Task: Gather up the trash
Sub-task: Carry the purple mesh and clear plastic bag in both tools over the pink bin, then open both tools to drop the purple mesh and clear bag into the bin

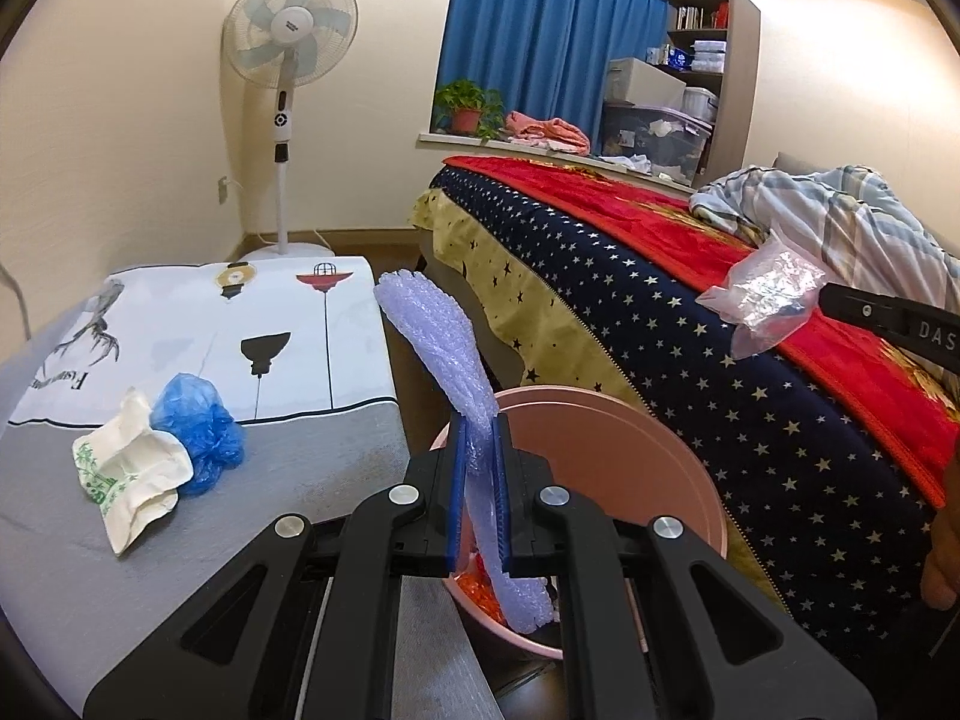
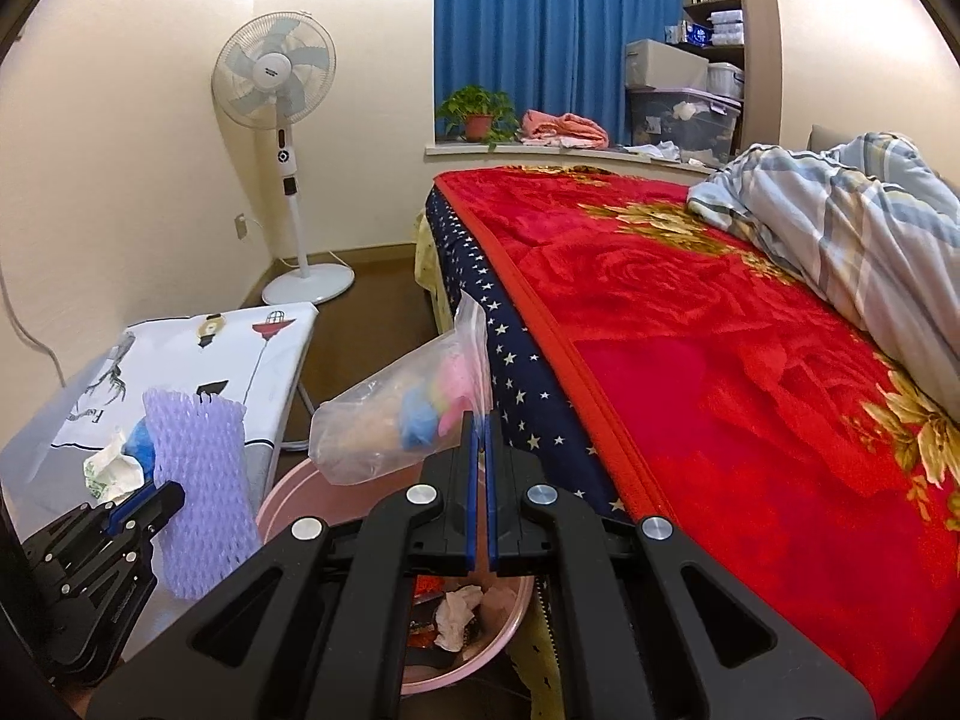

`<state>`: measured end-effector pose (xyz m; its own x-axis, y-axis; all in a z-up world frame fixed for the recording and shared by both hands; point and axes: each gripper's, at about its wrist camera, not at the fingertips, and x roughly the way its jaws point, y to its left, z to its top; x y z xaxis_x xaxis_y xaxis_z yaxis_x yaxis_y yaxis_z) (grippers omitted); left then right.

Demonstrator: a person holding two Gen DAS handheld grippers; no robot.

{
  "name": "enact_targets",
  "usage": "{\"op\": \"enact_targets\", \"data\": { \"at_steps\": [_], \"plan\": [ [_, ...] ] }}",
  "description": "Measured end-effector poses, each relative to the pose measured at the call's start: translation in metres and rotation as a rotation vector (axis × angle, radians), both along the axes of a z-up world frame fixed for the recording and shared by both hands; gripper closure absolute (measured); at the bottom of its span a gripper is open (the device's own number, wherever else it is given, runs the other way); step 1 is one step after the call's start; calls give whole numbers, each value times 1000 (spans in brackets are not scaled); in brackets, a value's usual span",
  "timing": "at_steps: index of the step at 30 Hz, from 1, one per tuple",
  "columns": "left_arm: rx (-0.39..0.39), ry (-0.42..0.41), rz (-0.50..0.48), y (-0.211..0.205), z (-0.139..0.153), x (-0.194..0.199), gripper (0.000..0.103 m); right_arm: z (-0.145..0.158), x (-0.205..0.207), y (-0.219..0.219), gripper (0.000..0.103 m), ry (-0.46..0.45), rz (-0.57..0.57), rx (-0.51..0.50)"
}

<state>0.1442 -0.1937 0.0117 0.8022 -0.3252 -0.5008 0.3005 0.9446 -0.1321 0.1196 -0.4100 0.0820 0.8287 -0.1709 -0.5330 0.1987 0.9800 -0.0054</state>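
Note:
My left gripper (image 1: pixel 480 420) is shut on a purple foam net sleeve (image 1: pixel 438 348), held above the pink trash bin (image 1: pixel 690 480); the sleeve also shows in the right wrist view (image 2: pixel 198 480). My right gripper (image 2: pixel 480 420) is shut on a clear plastic zip bag (image 2: pixel 390 420) with coloured bits inside, held over the bin (image 2: pixel 288 498); the bag also shows in the left wrist view (image 1: pixel 768 294). A crumpled white paper wrapper (image 1: pixel 132 468) and a blue plastic bag (image 1: pixel 201 426) lie on the small table (image 1: pixel 300 480).
A bed with a red blanket (image 2: pixel 720 330) and star-patterned sheet (image 1: pixel 720 372) stands right of the bin. A plaid quilt (image 2: pixel 852 210) lies on it. A standing fan (image 1: pixel 288 60) is at the back wall. The bin holds crumpled trash (image 2: pixel 456 612).

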Motion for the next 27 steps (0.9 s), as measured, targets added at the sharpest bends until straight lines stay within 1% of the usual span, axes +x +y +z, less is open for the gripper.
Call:
{"op": "enact_targets", "data": {
  "at_steps": [12,23,24,25,26,27],
  "plan": [
    [-3,29,-30,-18,-8,11,95,-5,5,0,101,25,-8,-13],
    [-6,32,-41,-24,-9,13,94,-9,7,0,101,37,-13,-18],
    [-7,31,-45,-25,-9,13,94,-9,7,0,101,42,-16,-20],
    [-12,30,-53,-27,-8,13,94,-10,7,-1,98,44,-20,-23],
    [-19,32,-66,-29,-9,13,92,-10,7,-1,96,44,-27,-25],
    [-19,36,-73,-31,-9,13,82,-11,7,-3,93,48,-32,-20]
  ]
}}
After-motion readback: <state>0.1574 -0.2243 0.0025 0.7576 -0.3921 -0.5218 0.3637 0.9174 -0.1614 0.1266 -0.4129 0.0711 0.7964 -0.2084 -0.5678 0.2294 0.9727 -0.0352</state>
